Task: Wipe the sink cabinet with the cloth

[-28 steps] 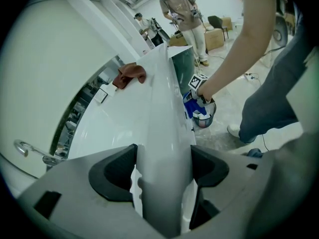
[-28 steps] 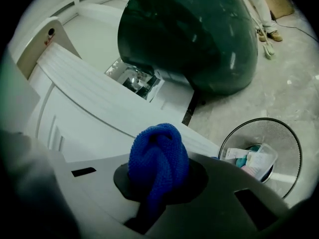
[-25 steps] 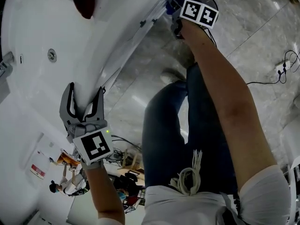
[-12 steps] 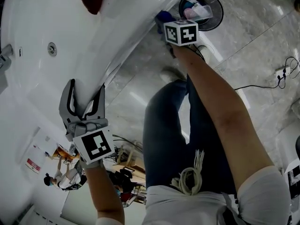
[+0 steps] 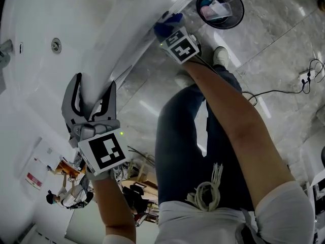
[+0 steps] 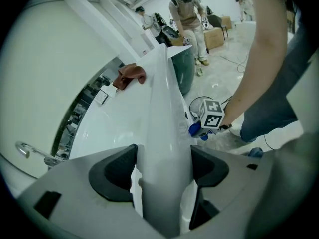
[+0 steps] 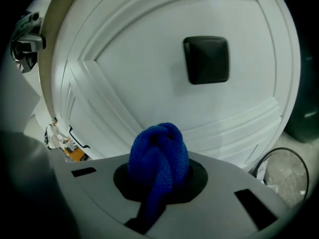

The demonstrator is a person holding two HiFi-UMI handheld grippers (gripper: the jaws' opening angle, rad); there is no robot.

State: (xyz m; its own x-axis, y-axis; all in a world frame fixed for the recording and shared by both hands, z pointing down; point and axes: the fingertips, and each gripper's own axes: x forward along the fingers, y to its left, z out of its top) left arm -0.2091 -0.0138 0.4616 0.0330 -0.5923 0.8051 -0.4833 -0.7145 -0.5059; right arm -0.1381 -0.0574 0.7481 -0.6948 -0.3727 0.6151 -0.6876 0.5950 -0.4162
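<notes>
The blue knitted cloth [image 7: 159, 151] sits bunched in my right gripper [image 7: 160, 177], which is shut on it. It faces the white sink cabinet door [image 7: 144, 83], just below a black square knob [image 7: 206, 59]. In the head view the cloth [image 5: 167, 22] presses against the cabinet front [image 5: 133, 55], with the right gripper [image 5: 170, 32] behind it. My left gripper [image 5: 94, 85] is open and straddles the white counter rim [image 6: 164, 113]. One jaw of the left gripper [image 6: 162, 176] stands on each side of that rim.
A black waste bin [image 5: 219, 6] with rubbish stands on the marble floor right of the cabinet. A red cloth [image 6: 130, 75] lies on the counter beside the basin. A faucet [image 7: 27, 39] shows at the left. A cable [image 5: 284, 88] runs over the floor. My legs [image 5: 188, 136] are close to the cabinet.
My right gripper has slid the blue cloth along the cabinet front, away from the bin and toward the left gripper. The left gripper has stayed on the counter rim.
</notes>
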